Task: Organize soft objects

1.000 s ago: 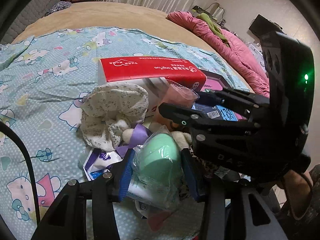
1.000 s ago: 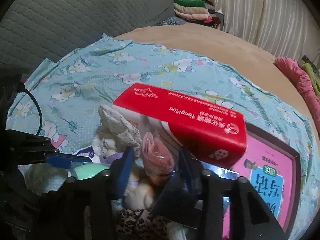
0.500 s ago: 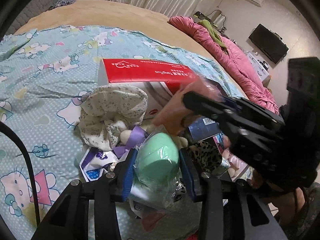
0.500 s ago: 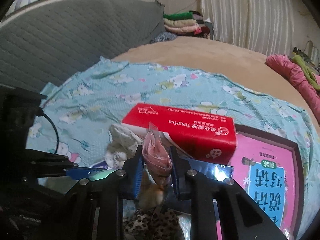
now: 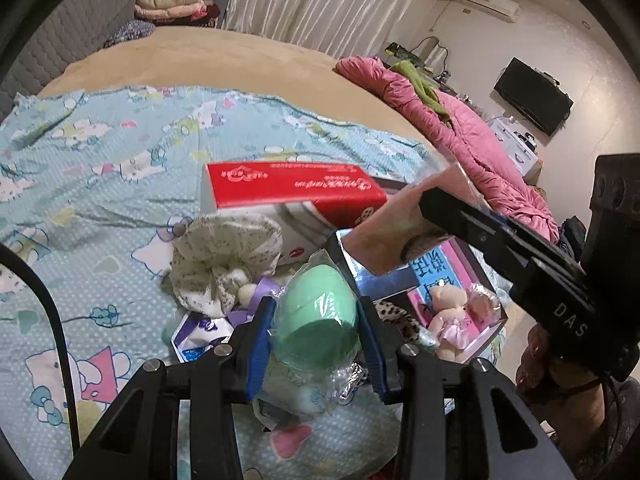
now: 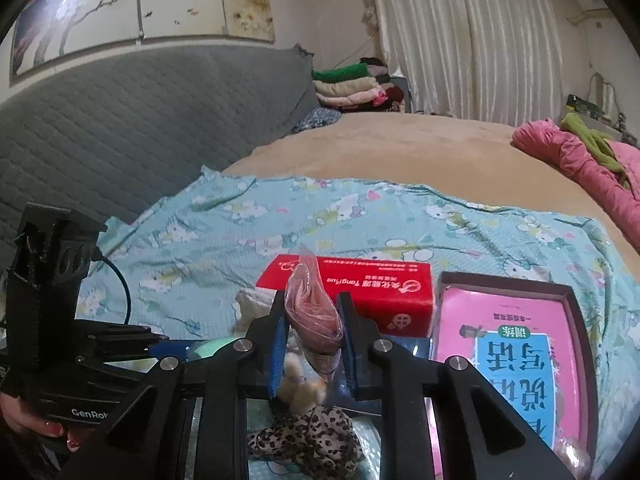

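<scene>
My left gripper (image 5: 316, 324) is shut on a green sponge egg in clear wrap (image 5: 318, 314), held just above the pile. My right gripper (image 6: 314, 344) is shut on a pink soft item in a clear bag (image 6: 312, 316) and holds it raised above the bed; the same pink bag (image 5: 400, 224) shows in the left wrist view. Below lie a floral fabric pouch (image 5: 226, 256), a leopard-print scrunchie (image 6: 308, 440), a small plush bear (image 5: 450, 304) and a purple bow (image 5: 256, 292).
A red tissue box (image 5: 296, 192) lies behind the pile. A pink boxed book (image 6: 516, 364) lies to the right. All rest on a cartoon-cat sheet (image 5: 100, 184) over a tan bed. A pink quilt (image 5: 460, 136) lies far right; folded clothes (image 6: 352, 88) sit at the back.
My right gripper has closed on the pink bag and lifted it well above the pile. My left gripper has kept hold of the green egg and risen slightly.
</scene>
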A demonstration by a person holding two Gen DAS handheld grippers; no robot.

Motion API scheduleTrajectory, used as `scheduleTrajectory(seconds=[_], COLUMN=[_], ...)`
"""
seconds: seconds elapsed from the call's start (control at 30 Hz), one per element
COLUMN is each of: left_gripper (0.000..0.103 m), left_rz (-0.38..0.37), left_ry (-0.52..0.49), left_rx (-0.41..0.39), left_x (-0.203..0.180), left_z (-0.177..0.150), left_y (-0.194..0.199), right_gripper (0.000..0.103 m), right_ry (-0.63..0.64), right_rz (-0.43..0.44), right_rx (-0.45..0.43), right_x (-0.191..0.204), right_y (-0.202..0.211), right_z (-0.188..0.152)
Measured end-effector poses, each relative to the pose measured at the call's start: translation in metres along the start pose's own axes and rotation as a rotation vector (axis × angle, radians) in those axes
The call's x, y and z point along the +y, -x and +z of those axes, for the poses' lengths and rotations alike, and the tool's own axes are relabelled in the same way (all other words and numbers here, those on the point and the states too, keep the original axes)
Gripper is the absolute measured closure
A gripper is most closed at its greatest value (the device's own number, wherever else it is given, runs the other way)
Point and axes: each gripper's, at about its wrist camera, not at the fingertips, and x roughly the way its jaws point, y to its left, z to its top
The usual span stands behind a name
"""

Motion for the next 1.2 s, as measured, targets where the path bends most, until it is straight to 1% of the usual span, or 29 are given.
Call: scheduleTrajectory(seconds=[0.27,0.5,0.93,1.2], left_gripper=[0.062,0.062,0.062,0.062], left_rz=[0.015,0.025,0.037,0.041], left_ry=[-0.026,-0.081,-0.203,-0.251], left_rx=[-0.020,-0.026,0.001,0.015], left_x=[-0.023,-0.056,-0.119,-0.145], left_z=[0.006,0.010,0.009,0.006], left_y=[0.011,0.018,0.009,0.003], right_gripper=[0.079,0.079,0.079,0.079], right_ry=[-0.033,-0.069,-0.131,-0.180], right_rz=[0.003,-0.028,-0.105,-0.120], right_rx=[-0.053,-0.097,-0.166,-0.203], right_x=[-0.012,-0.027,-0.065,-0.083], right_y=[0.028,0.052,0.097,0.113], right_z=[0.000,-0.002,-0.017,-0.024])
